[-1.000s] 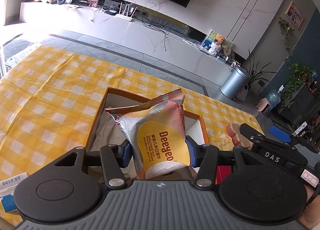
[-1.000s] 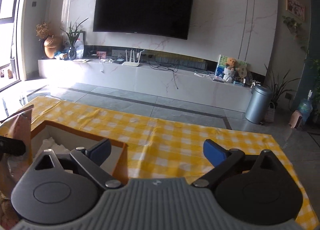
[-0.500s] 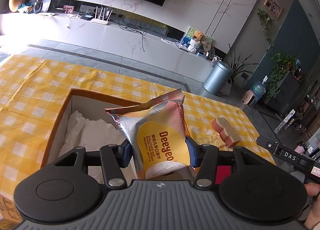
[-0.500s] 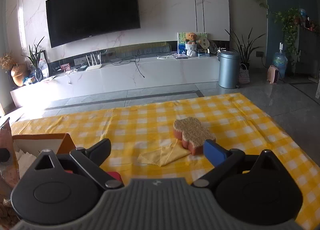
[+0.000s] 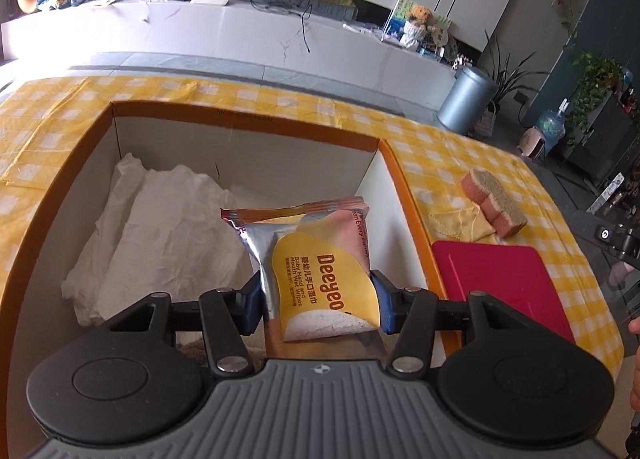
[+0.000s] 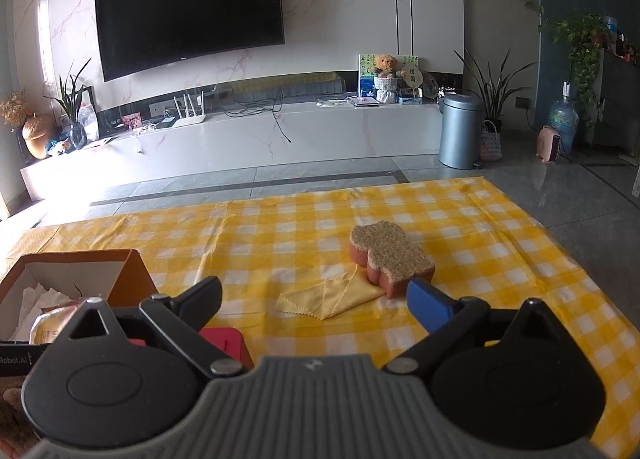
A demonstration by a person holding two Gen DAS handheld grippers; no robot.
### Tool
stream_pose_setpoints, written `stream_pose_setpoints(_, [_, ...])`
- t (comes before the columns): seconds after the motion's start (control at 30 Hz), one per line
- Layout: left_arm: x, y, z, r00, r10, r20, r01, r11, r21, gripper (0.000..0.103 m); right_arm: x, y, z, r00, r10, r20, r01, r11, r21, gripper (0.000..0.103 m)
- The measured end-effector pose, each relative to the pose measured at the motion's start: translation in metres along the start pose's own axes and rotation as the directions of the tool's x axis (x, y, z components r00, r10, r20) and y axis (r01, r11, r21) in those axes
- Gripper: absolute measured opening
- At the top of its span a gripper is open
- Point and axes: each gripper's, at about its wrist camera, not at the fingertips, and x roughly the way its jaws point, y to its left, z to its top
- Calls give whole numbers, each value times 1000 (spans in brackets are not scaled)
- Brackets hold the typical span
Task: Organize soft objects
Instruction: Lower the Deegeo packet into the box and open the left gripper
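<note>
My left gripper (image 5: 318,299) is shut on a yellow and silver pack of wet wipes (image 5: 316,259) and holds it inside the open orange cardboard box (image 5: 248,119), by the box's right wall. White crumpled paper (image 5: 160,231) lies in the box. My right gripper (image 6: 314,299) is open and empty above the yellow checked tablecloth (image 6: 500,259). Just ahead of it lie a folded yellow cloth (image 6: 328,299) and a pink sponge with a brown top (image 6: 390,259). The box (image 6: 80,271) shows at the left of the right wrist view.
A red flat board (image 5: 500,279) lies right of the box, with the sponge (image 5: 494,205) and cloth (image 5: 456,223) beyond it. Something brown and furry (image 6: 12,415) shows at the lower left of the right wrist view. The table's right edge is close.
My left gripper has gone down with the wipes pack from above the box into it. My right gripper has swung right and lowered toward the sponge and cloth.
</note>
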Motion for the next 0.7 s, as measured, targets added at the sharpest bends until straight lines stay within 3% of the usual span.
stream_pose_setpoints(0.13, [16, 1, -4, 993, 25, -119, -24, 1000, 6, 62, 1, 9, -2, 1000, 3, -7, -3, 999, -31, 97])
stream_pose_setpoints(0.2, [19, 5, -5, 990, 18, -141, -20, 1000, -13, 62, 1, 13, -3, 1000, 0, -9, 0, 999, -52, 97])
stream_pose_setpoints(0.27, [18, 9, -5, 989, 26, -146, -30, 999, -25, 74, 2, 15, -3, 1000, -3, -12, 3, 998, -69, 97])
stream_pose_setpoints(0.37, [14, 10, -7, 985, 97, -144, -101, 995, -23, 91, 2, 17, -4, 1000, -3, -13, 2, 997, -82, 97])
stream_pose_setpoints(0.53, [-1, 19, -9, 991, 108, -84, -112, 992, -51, 94, 2, 16, -3, 1000, -10, -14, 9, 996, -89, 97])
stream_pose_setpoints(0.7, [-30, 14, -4, 989, 147, -22, -146, 989, 37, 94, 0, 15, -2, 1000, -15, -10, 14, 997, -81, 97])
